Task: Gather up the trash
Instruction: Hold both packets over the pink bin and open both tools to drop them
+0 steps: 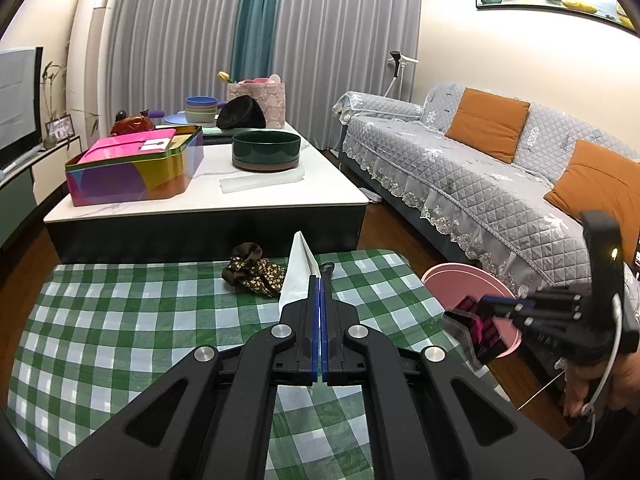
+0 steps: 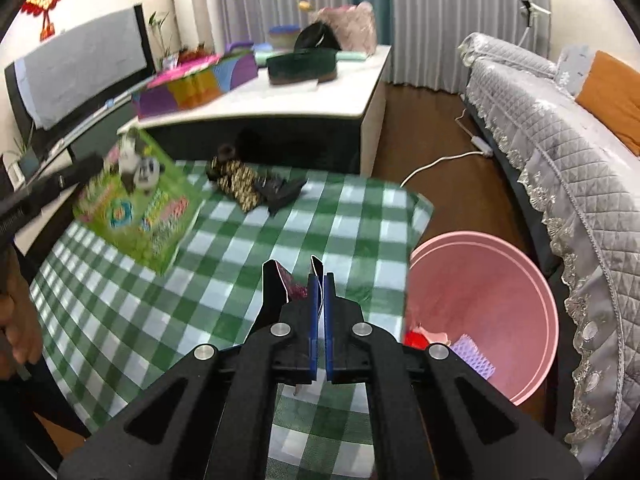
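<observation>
One pink bin (image 2: 484, 312), two orange cushions (image 1: 486, 128), one green checked cloth (image 1: 120, 320), one colourful tin (image 1: 136, 168).

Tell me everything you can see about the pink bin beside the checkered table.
The pink bin is round, smooth and plastic-looking, with an open top and a thin rim line. It stands upright on the wooden floor between the green checkered table and the grey sofa. Inside lie a purple ridged piece and something red and pale. Whether the bin touches the tablecloth cannot be told.
</observation>
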The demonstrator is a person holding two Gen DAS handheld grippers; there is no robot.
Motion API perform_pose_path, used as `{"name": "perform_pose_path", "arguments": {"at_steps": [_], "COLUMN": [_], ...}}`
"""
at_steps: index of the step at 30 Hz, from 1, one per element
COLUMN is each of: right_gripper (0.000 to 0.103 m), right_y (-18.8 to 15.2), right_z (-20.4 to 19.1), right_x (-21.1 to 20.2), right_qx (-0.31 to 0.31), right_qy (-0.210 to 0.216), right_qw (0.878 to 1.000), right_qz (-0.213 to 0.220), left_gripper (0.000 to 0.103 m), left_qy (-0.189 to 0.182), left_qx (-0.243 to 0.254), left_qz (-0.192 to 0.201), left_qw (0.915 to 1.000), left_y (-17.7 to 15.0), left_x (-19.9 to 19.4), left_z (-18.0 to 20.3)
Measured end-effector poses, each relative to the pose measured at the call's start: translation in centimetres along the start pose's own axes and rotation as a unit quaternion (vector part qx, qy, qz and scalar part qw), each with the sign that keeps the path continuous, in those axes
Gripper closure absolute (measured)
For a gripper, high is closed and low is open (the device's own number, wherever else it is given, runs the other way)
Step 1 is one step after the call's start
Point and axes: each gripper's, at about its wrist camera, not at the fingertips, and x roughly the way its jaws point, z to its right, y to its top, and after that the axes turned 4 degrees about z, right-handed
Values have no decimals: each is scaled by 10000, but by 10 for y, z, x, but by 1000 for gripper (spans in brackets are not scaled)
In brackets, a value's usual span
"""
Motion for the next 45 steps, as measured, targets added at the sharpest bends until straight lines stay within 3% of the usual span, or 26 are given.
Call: {"name": "perform_pose_path", "arguments": {"at_steps": [9, 24, 32, 45], "right_gripper": [100, 100, 100, 100], "right_y": [16, 24, 23, 10], "right_z": [33, 92, 129, 157], "right_x": [-35, -66, -71, -45], "right_qx": [448, 884, 1363, 1472], "right_qy": [-251, -960, -1120, -1332], "right_qw": [9970, 9859, 9784, 9770], "right_qz": [585, 1052, 1077, 773], "left_gripper": [103, 103, 103, 103], "left_qy": [-61, -349, -610, -1113], "left_qx": [58, 206, 340, 508], "left_qz": [63, -46, -73, -100], "left_qw": [9999, 9992, 9975, 9924], "left_y": [5, 8, 20, 36], "left_x": [-6, 17, 37, 82], "left_z": [11, 44, 75, 130]}}
